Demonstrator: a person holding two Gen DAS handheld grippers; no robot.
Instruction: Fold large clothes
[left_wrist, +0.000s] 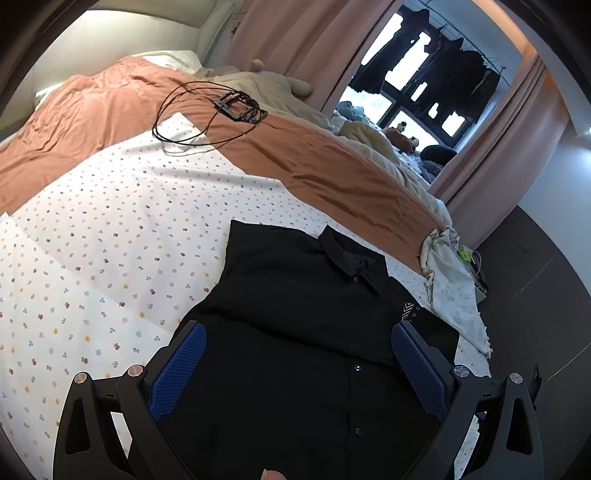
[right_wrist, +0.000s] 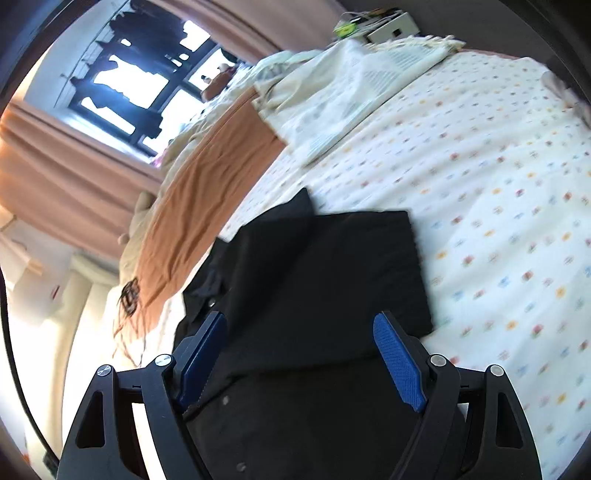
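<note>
Shirt: black shirt (left_wrist: 295, 306) lies front up on the flowered sheet (left_wrist: 110, 258) of the bed, collar (left_wrist: 351, 264) toward the orange blanket (left_wrist: 332, 166).
Done: in the right view one side (right_wrist: 332, 266) seems already folded in over the body, giving a straight edge.
Left: judged, the other side and the crosswise fold.
Left gripper (left_wrist: 295, 349): jaws wide, empty, over the shirt.
Right gripper (right_wrist: 301, 339): jaws wide, empty, over the folded part.
Beyond: cable (left_wrist: 207, 110) on the blanket.

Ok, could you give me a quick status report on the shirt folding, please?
Left gripper and right gripper open, empty. Black shirt on bed, sleeves folded in. Nothing obstructing.
</note>
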